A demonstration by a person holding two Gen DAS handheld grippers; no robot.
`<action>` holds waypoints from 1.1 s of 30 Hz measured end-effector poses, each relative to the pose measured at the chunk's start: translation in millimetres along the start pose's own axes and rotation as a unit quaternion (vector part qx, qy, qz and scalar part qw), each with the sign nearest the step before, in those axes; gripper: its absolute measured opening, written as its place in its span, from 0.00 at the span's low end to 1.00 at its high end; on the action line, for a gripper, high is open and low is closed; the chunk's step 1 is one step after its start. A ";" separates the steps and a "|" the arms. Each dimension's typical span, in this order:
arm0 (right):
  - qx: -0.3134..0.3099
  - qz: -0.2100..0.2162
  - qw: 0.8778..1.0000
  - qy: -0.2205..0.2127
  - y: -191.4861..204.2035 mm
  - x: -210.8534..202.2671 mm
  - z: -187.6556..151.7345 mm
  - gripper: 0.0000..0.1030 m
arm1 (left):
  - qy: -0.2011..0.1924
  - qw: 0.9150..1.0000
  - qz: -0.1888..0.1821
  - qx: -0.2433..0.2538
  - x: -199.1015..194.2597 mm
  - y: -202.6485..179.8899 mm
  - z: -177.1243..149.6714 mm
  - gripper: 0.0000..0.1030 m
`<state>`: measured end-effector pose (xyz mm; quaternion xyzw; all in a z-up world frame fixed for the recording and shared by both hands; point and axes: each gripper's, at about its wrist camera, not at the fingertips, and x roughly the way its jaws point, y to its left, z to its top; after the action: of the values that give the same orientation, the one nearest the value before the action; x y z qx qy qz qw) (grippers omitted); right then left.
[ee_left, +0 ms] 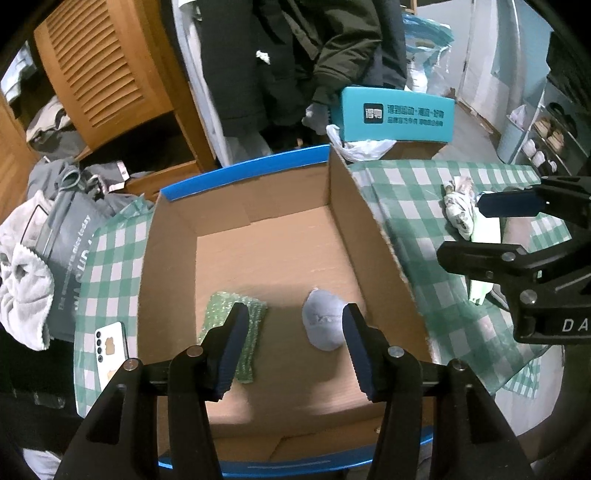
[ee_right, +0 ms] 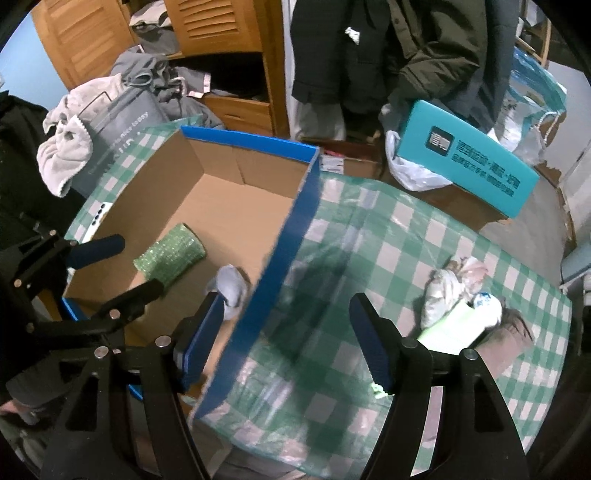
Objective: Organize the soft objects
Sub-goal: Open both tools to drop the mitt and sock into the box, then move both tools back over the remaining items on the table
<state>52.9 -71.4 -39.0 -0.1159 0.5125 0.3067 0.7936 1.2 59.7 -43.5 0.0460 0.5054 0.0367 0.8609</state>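
Note:
An open cardboard box (ee_left: 373,229) with a blue rim (ee_right: 295,236) stands on a green checked tablecloth (ee_right: 388,236). Inside it lie a green sparkly cloth (ee_left: 255,317) (ee_right: 173,251) and a grey-blue balled sock (ee_left: 321,325) (ee_right: 231,284). My left gripper (ee_left: 295,310) (ee_right: 140,264) hangs open above them, holding nothing. My right gripper (ee_right: 286,299) (ee_left: 461,229) is open and empty, straddling the box's right wall. To its right on the cloth lie a white patterned bundle (ee_right: 443,295) (ee_left: 460,210), a pale green folded piece (ee_right: 454,328) and a brown item (ee_right: 509,343).
A teal carton (ee_left: 395,114) (ee_right: 469,166) sits beyond the table's far edge. A white phone (ee_left: 110,343) lies left of the box, beside a grey bag (ee_left: 70,251) and a pale towel (ee_left: 22,288). Dark coats hang behind, next to a wooden wardrobe (ee_right: 221,33).

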 end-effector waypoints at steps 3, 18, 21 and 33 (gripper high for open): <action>0.001 -0.006 1.000 0.000 -7.6 -2.2 -6.0 0.70 | 0.000 1.000 -0.001 0.007 0.2 -7.2 1.6 0.56; 0.050 -0.026 0.998 0.001 -66.5 -12.6 -41.7 0.72 | 0.001 0.998 -0.006 0.061 2.4 -65.3 17.1 0.64; 0.066 -0.029 0.997 0.000 -81.5 -14.3 -48.6 0.72 | 0.002 0.997 -0.007 0.074 4.0 -77.7 20.3 0.64; 0.125 -0.046 0.991 0.008 -140.6 -15.0 -77.1 0.76 | 0.013 0.994 -0.013 0.111 13.1 -124.3 31.4 0.64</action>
<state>76.4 -225.7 -78.6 -0.0417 0.5472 0.2030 0.8110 37.0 -63.6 -54.1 0.1344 0.5184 -0.0301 0.8440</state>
